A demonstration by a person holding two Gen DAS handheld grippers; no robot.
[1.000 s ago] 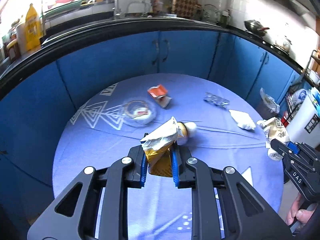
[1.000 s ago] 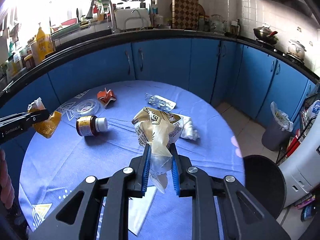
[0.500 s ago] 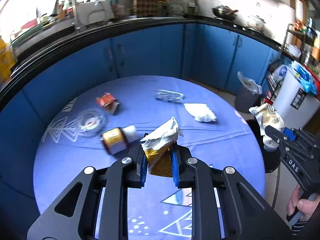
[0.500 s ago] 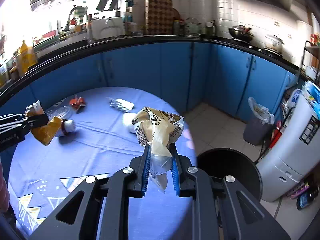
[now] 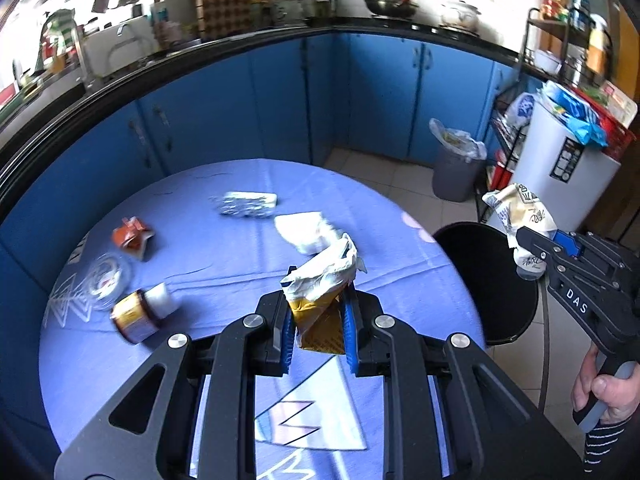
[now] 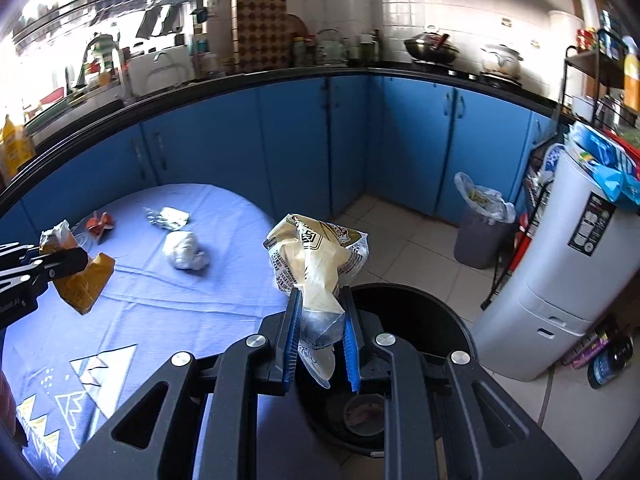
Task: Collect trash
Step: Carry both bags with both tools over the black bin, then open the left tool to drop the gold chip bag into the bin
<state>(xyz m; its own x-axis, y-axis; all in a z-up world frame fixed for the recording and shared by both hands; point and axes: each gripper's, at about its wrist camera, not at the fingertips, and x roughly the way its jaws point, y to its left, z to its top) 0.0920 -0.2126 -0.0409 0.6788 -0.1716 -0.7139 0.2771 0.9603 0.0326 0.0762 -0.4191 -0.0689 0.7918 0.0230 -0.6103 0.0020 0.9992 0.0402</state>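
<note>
Both tools are loaded and this looks like the carry-to-bin step. The right gripper is clenched on a cream printed wrapper, held right above the black bin that stands on the floor beside the round table. The left gripper grasps a crumpled yellow packet over the table, short of the bin. Next, I'd judge, each must reach over the bin's mouth, then let go. 5 scraps lie on the table, farther from the bin.

My left gripper is clamped tight, angled downward. My right gripper is clamped too, my right hand wrapped round its handle.
</note>
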